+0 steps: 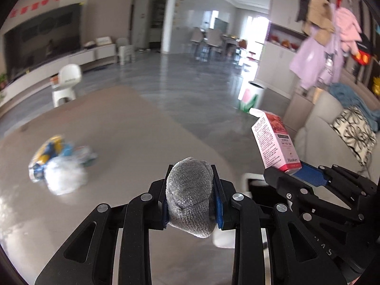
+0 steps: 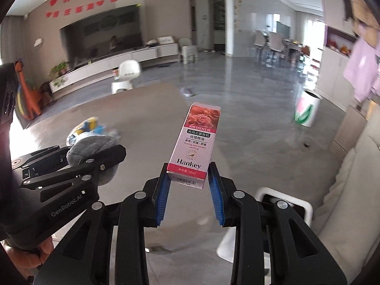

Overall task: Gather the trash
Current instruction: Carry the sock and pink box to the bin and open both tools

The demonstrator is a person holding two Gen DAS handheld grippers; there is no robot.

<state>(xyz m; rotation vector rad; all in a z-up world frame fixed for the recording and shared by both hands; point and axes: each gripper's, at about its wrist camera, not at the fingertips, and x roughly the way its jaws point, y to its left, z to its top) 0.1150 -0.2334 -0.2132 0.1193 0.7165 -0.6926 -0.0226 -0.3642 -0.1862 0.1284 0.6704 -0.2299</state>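
Rose-oil box clamped in right claw; left claw grips grey cloth, seemingly sock.

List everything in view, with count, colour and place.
rose oil box: one, pink and white, upright between the right gripper's fingers
cloth: one, grey, bunched, clamped in the left gripper
wrappers: small blurred pile, blue, yellow and clear, on the table's left
table: one, grey-brown, glossy, beneath both grippers
bin: one, white with pink and green print, on the floor, right
stool: one, white, beyond the table
television: one, black, far wall
hanging clothes: several, lilac, pink, tan, right
left gripper: black, blue pads
right gripper: black, blue pads
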